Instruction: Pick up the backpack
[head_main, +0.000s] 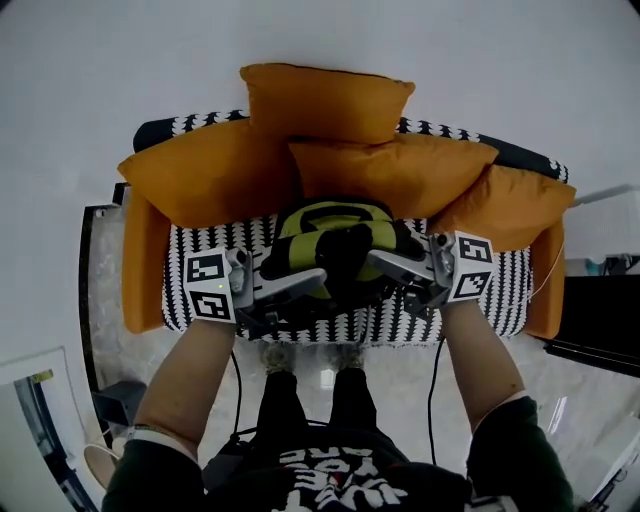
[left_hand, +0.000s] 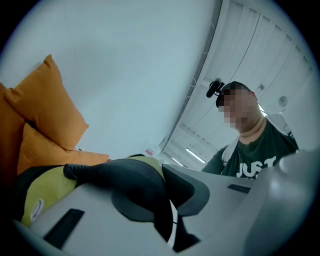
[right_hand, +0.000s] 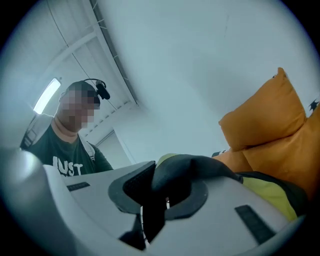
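Observation:
A yellow-green and black backpack (head_main: 335, 228) sits at the front of a sofa seat, between my two grippers. My left gripper (head_main: 305, 283) is shut on one black shoulder strap (left_hand: 125, 181), which runs between its jaws. My right gripper (head_main: 378, 262) is shut on the other black strap (right_hand: 187, 170). The bag's yellow mesh (left_hand: 47, 192) shows behind the left jaws, and its yellow panel (right_hand: 270, 192) behind the right jaws. Both gripper views point up toward the person.
The sofa (head_main: 500, 290) has a black-and-white zigzag cover and several orange cushions (head_main: 325, 100) piled behind the backpack. Orange cushions (right_hand: 265, 117) also stand close beside both grippers. A dark cabinet (head_main: 600, 310) stands at the right, and the person's legs (head_main: 310, 400) are below.

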